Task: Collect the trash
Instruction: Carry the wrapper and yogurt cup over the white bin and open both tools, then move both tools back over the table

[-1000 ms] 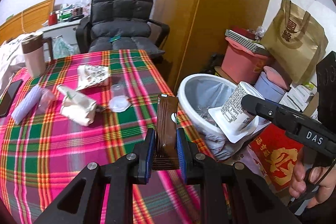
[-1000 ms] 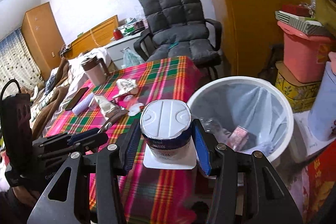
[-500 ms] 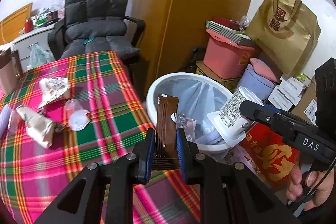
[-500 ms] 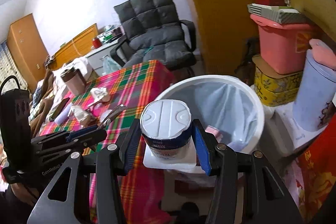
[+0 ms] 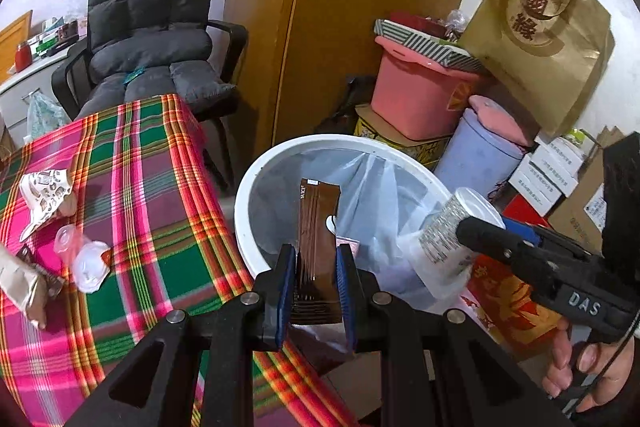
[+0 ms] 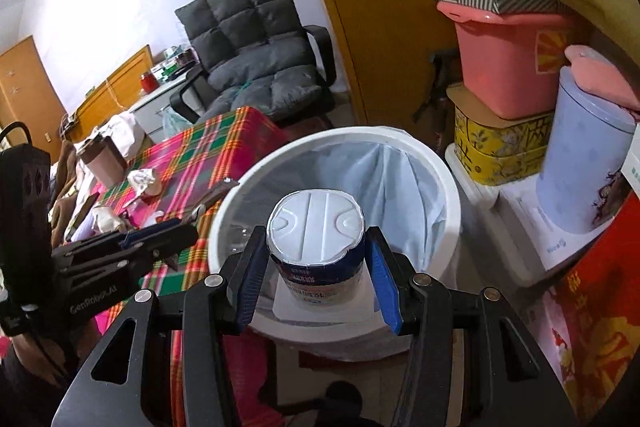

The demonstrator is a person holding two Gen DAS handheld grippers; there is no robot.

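Observation:
My left gripper (image 5: 316,291) is shut on a brown snack wrapper (image 5: 318,227) and holds it over the near rim of the white trash bin (image 5: 256,187), which has a clear liner. My right gripper (image 6: 316,279) is shut on a white and blue yogurt cup (image 6: 316,247), held upside down over the bin (image 6: 448,179). The cup (image 5: 452,227) and right gripper also show in the left wrist view, at the bin's right rim. More trash lies on the plaid table (image 5: 152,187): a crumpled paper wrapper (image 5: 44,191), small clear plastic cups (image 5: 86,259) and a paper bag (image 5: 20,291).
A grey padded chair (image 5: 152,39) stands behind the table. A wooden wardrobe (image 5: 360,7) is behind the bin. A pink tub (image 5: 420,95), a lilac container (image 5: 476,147), boxes and a gold paper bag (image 5: 540,39) crowd the bin's right side.
Both grippers have moved right from over the table toward the bin, each still holding its item. The bin now sits directly in front of both.

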